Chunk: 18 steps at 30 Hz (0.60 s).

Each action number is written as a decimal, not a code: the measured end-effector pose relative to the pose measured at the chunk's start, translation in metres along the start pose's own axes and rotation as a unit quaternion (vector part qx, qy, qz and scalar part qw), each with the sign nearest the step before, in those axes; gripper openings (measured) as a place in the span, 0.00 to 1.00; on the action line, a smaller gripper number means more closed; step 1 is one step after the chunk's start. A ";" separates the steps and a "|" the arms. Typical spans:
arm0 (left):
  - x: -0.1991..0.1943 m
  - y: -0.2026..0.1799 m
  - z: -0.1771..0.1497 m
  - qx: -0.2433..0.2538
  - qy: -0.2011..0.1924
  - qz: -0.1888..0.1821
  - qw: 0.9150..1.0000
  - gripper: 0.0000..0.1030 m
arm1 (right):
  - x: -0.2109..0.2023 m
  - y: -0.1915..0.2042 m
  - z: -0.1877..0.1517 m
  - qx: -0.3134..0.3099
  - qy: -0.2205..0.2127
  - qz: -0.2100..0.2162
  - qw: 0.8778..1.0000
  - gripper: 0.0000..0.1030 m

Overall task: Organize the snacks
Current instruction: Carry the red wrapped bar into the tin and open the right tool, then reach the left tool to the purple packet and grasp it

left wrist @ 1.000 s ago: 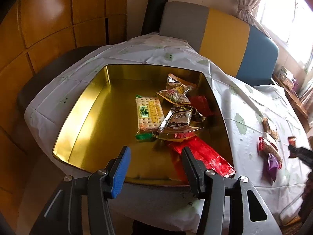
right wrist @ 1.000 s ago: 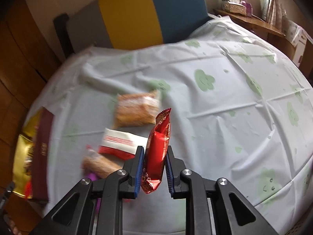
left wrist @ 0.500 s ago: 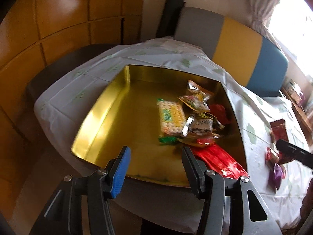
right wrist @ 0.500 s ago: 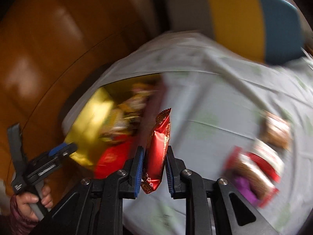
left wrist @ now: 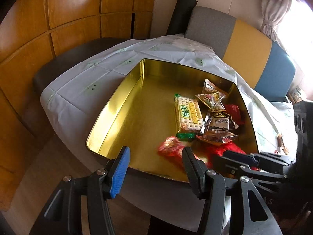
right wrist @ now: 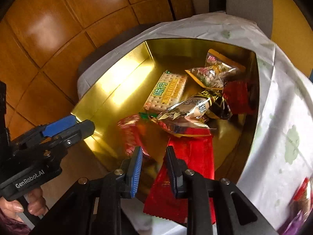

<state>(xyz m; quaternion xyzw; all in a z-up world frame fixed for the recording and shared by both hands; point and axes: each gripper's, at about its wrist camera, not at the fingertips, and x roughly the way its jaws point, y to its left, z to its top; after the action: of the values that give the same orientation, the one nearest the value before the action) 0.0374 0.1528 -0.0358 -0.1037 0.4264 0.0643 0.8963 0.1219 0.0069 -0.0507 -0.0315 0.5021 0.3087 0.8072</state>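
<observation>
A gold tin (left wrist: 117, 105) sits on the clothed table and holds a cracker pack (left wrist: 187, 115), a silver and black pack (left wrist: 219, 125), a seed pack (left wrist: 211, 98) and a long red packet (right wrist: 187, 156). My right gripper (right wrist: 153, 156) hangs over the tin's near corner, and its jaws are opening with nothing pressed between the pads. The small red snack pack (right wrist: 131, 135) shows blurred just beyond the blue fingertip, free inside the tin; in the left wrist view the same pack (left wrist: 172, 148) is on the tin floor. My left gripper (left wrist: 156, 156) stands open and empty at the tin's near rim.
A white cloth with green marks (left wrist: 88, 82) covers the table. A grey, yellow and blue chair (left wrist: 246, 47) stands behind it, and wooden panels fill the left. More snacks (right wrist: 303, 193) lie blurred on the cloth at the right. A hand (right wrist: 29, 205) holds the left gripper's handle.
My right gripper swung from the cloth over to the tin with the red pack and let it go; the pack now lies loose in the tin. The left gripper shifted slightly.
</observation>
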 end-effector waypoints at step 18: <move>-0.011 -0.012 -0.003 0.019 -0.010 -0.002 1.000 0.55 | -0.038 -0.003 -0.010 -0.003 -0.052 -0.044 0.998 0.24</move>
<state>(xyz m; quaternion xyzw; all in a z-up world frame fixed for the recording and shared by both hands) 0.0309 0.1402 -0.0270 -0.0869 0.4183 0.0553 0.9024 0.1038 -0.0174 -0.0250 -0.0397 0.4563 0.2756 0.8451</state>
